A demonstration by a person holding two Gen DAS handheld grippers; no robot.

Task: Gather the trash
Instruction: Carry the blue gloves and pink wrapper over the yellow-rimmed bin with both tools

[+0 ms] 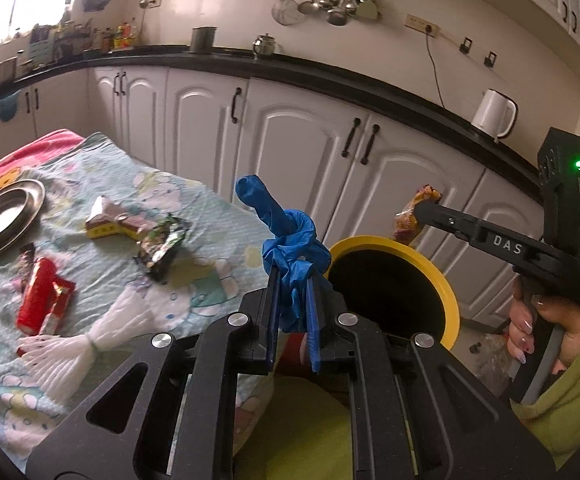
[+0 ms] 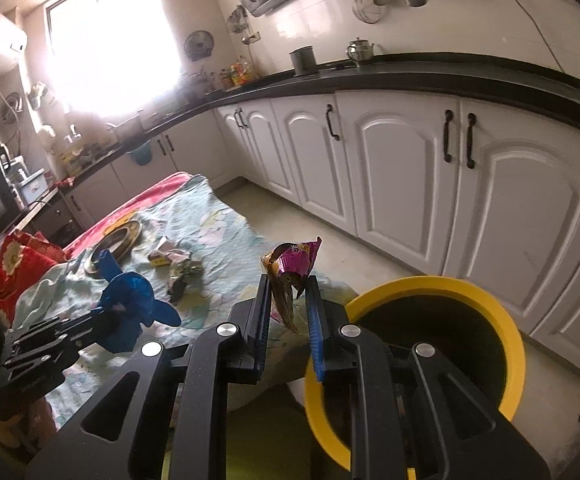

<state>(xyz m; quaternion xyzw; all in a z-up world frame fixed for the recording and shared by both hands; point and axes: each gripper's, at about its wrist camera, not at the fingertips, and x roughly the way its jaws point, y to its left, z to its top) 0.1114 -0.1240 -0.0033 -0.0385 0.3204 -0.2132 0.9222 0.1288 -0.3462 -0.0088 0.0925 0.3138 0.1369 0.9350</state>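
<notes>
Knotted blue glove (image 1: 290, 236) pinched in left tongs (image 1: 292, 280), just beside yellow-rimmed bin (image 1: 448, 284). Crumpled snack wrapper (image 2: 290, 272) pinched in right tongs (image 2: 288, 280), near bin rim. More wrappers (image 1: 158, 240) lie on patterned blanket (image 1: 210, 208).

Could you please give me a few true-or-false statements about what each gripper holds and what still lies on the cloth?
1. The left gripper is shut on a knotted blue glove. True.
2. The right gripper is empty. False: it is shut on a crumpled snack wrapper.
3. The bin with the yellow rim has a lid on it. False: its mouth is open and dark inside.
4. A red packet still lies on the patterned cloth. True.
5. The metal dish sits inside the bin. False: it rests on the cloth.
</notes>
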